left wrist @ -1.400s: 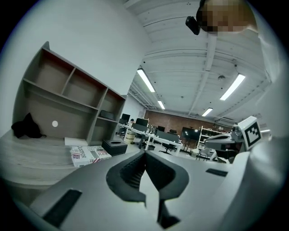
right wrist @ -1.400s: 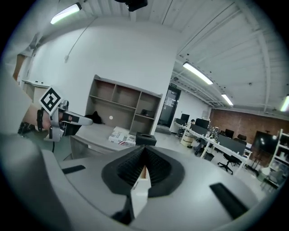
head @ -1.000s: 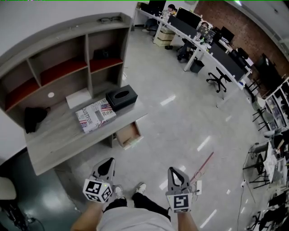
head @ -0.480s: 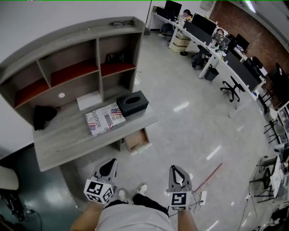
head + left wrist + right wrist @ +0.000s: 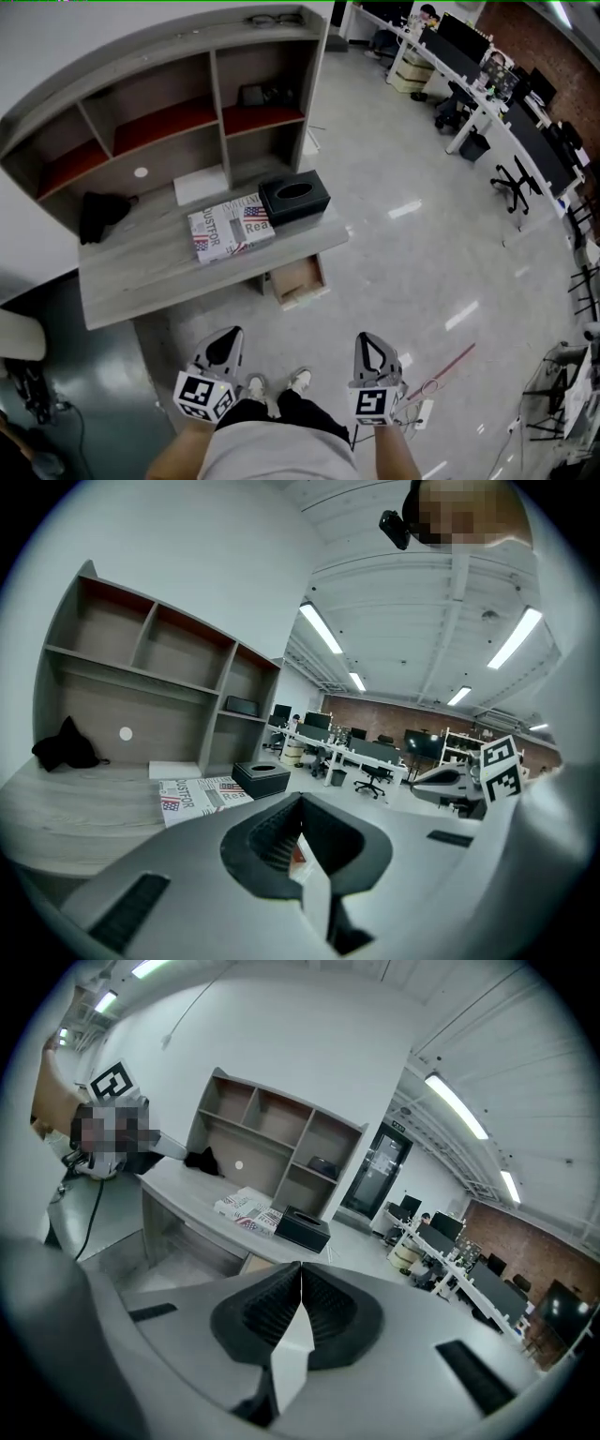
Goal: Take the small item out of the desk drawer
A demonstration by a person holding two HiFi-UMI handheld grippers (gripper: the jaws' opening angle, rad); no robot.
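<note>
I've stepped closer to the desk; its open drawer sits nearer me. My left gripper and right gripper stay clenched and empty; I can't make out the small item inside the drawer.

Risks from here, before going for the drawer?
Left gripper and right gripper are both shut; they must open before picking. The drawer sits low under the desk top, contents unclear from here, so a reach may clip the desk edge. A cable and red rod lie on the floor at the person's right: trip hazard.
</note>
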